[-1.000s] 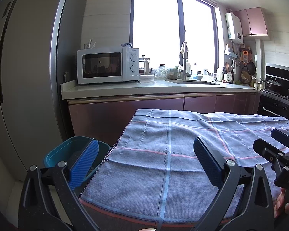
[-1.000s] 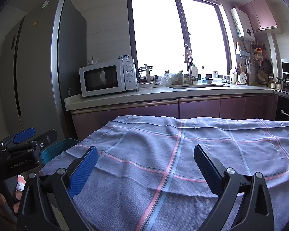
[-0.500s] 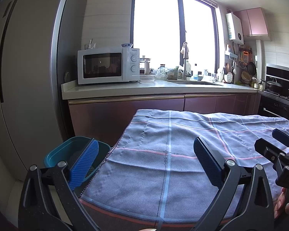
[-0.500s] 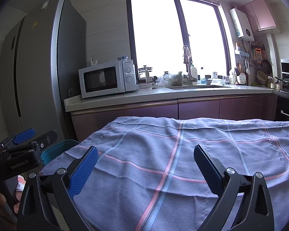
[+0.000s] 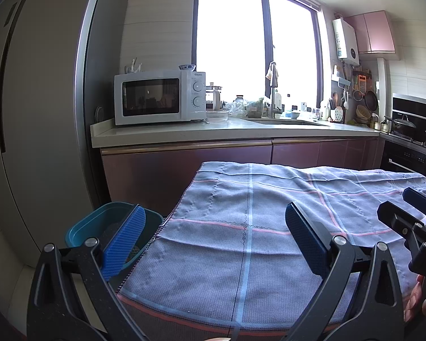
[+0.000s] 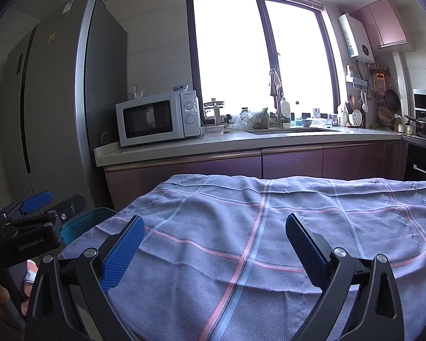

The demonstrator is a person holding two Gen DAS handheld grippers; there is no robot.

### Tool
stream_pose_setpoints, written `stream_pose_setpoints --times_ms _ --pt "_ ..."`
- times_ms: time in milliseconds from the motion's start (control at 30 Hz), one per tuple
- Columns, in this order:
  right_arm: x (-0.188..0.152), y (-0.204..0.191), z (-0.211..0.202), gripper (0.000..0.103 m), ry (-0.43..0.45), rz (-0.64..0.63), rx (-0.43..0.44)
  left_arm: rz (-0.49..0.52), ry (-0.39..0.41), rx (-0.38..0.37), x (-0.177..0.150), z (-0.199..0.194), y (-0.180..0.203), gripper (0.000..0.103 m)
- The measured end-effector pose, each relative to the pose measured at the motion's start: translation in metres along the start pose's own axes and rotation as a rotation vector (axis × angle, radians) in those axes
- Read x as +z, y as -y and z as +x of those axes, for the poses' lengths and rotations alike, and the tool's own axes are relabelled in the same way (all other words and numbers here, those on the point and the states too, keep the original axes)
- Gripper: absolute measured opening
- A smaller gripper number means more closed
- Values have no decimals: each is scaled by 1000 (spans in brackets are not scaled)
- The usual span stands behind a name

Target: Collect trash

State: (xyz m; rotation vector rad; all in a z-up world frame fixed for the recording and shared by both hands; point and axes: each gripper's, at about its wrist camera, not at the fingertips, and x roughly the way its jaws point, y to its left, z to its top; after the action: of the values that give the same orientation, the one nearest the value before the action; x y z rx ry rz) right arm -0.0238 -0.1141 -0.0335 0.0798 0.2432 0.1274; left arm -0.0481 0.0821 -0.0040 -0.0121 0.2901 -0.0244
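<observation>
**Nothing has shifted, and no trash shows**

Your checked cloth (image 5: 250, 227) covers the table, bare of litter in both views, just as a second ago. The teal bin (image 5: 99, 224) sits off its left edge. Your left gripper (image 5: 213, 244) and right gripper (image 6: 213, 247) hover with fingers spread, empty. Look elsewhere for trash.

Matt woven checked cloth (image 5: 250, 241), glossy teal plastic bin (image 5: 99, 221), brushed-metal fridge (image 5: 37, 99).
</observation>
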Motion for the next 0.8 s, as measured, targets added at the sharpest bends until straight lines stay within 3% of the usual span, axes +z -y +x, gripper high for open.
stream_pose_setpoints --times_ms 800 --pt "3 0 -2 96 4 -4 -1 -2 -2 3 3 -1 0 97"
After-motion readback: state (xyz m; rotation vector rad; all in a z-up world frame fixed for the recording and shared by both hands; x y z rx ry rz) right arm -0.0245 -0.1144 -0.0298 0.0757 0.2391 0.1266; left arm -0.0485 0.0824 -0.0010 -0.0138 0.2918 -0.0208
